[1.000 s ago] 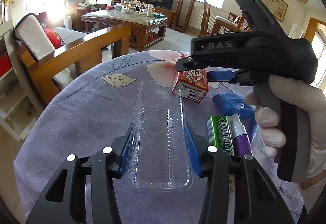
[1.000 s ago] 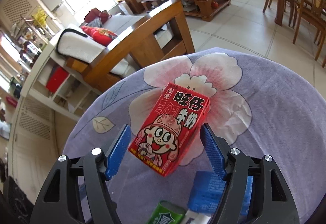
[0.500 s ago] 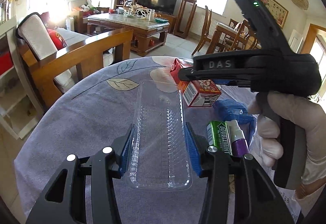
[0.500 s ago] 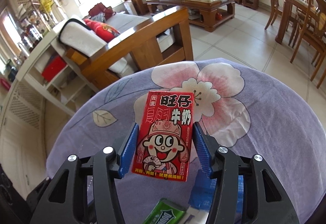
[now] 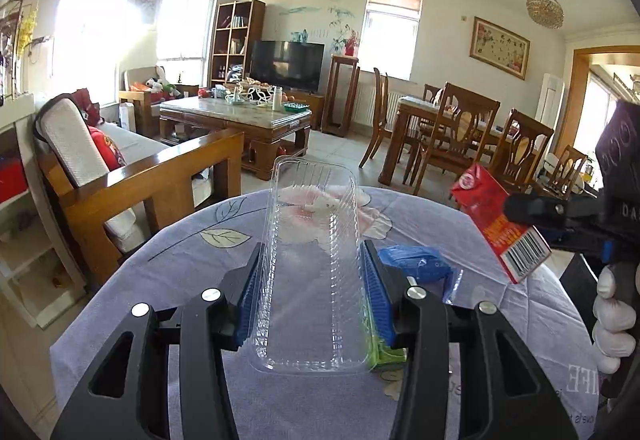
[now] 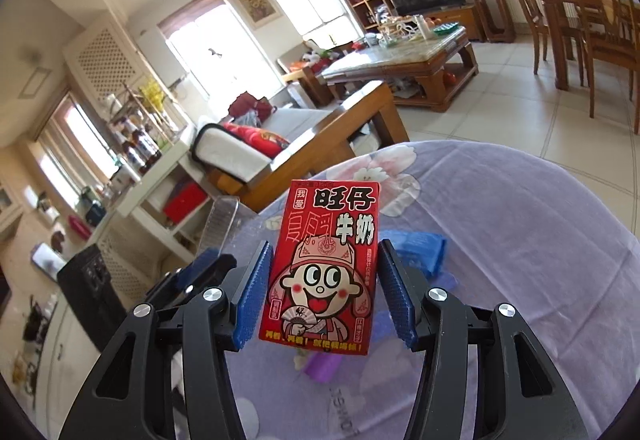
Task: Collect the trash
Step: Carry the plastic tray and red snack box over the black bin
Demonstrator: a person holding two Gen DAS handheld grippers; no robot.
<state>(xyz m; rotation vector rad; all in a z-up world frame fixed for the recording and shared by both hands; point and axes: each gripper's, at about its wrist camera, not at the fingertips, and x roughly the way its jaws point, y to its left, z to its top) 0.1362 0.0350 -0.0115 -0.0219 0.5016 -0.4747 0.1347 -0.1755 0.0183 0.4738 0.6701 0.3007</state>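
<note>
red cartoon-printed carton (image 6: 322, 272), clear ribbed tray (image 5: 314, 268), lilac flower-patterned tablecloth (image 5: 176, 280), blue wrapper (image 5: 416, 264).

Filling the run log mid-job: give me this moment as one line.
left claw: shut on clear plastic tray, raised | right claw: shut on red milk carton, raised | on table: blue wrapper

On the round table with the floral purple cloth (image 5: 420, 224): one clear plastic tray (image 5: 316, 272), one red milk carton (image 6: 326, 272), one blue wrapper (image 5: 416, 264) beside the tray, one green packet (image 5: 384, 354) beneath the tray's near corner, one purple item (image 6: 322, 364) below the carton. Two grippers work above the cloth.
</note>
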